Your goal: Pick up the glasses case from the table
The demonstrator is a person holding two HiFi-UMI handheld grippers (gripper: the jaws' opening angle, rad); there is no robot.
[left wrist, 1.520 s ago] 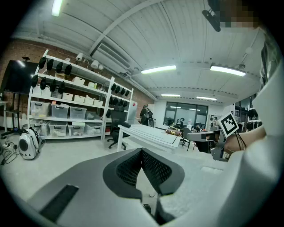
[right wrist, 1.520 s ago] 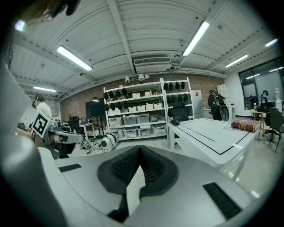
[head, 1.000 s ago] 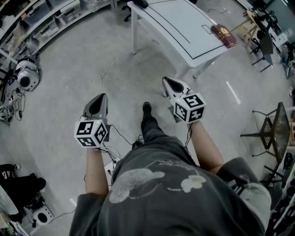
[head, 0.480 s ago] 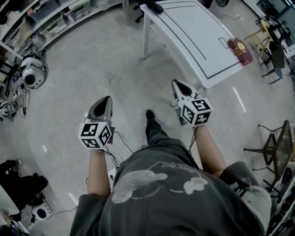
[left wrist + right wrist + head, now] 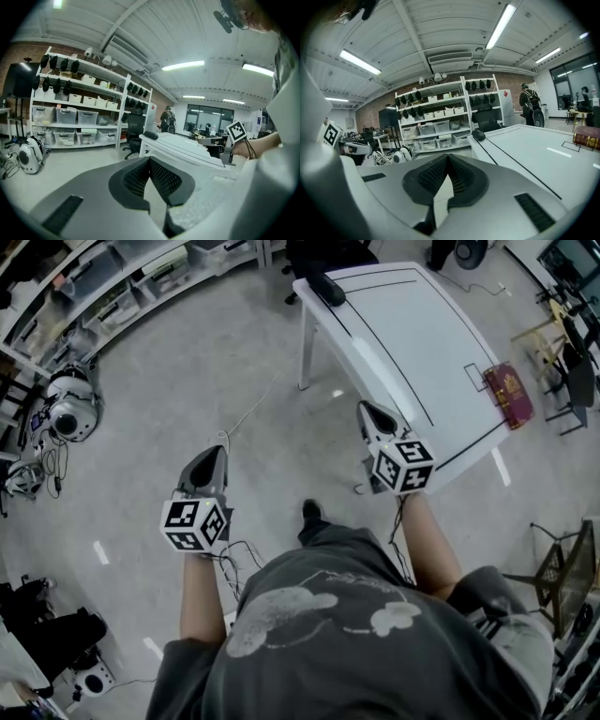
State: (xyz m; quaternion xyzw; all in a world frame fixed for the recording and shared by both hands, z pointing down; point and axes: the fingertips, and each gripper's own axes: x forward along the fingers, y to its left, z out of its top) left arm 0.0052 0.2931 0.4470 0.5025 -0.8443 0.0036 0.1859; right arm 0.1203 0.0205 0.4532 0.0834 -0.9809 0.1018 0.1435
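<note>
Both claws are closed with nothing between the jaws: in each gripper view the two dark ribbed pads meet at their tips. The left gripper point(image 5: 212, 456) sits left of centre in the head view and the right gripper point(image 5: 368, 412) right of centre. Each carries one marker cube, two in all: the left cube point(image 5: 195, 524) and the right cube point(image 5: 403, 466). The person's two bare forearms run down from them to a grey shirt at the bottom of the frame, and one dark shoe point(image 5: 312, 513) shows between the arms.

The right gripper's nose lies over the near edge of the single white table point(image 5: 403, 343), in the upper right of the head view. Two things lie on it, well apart. The black oblong glasses case point(image 5: 327, 288) sits at the far left corner, well ahead of both claws. A dark red box point(image 5: 508, 396) sits at the right edge beside a small drawn square.

One thin cable point(image 5: 248, 413) trails over the grey floor. Further out stand shelving point(image 5: 79, 117) with storage bins and one person point(image 5: 529, 107) wearing a backpack.
</note>
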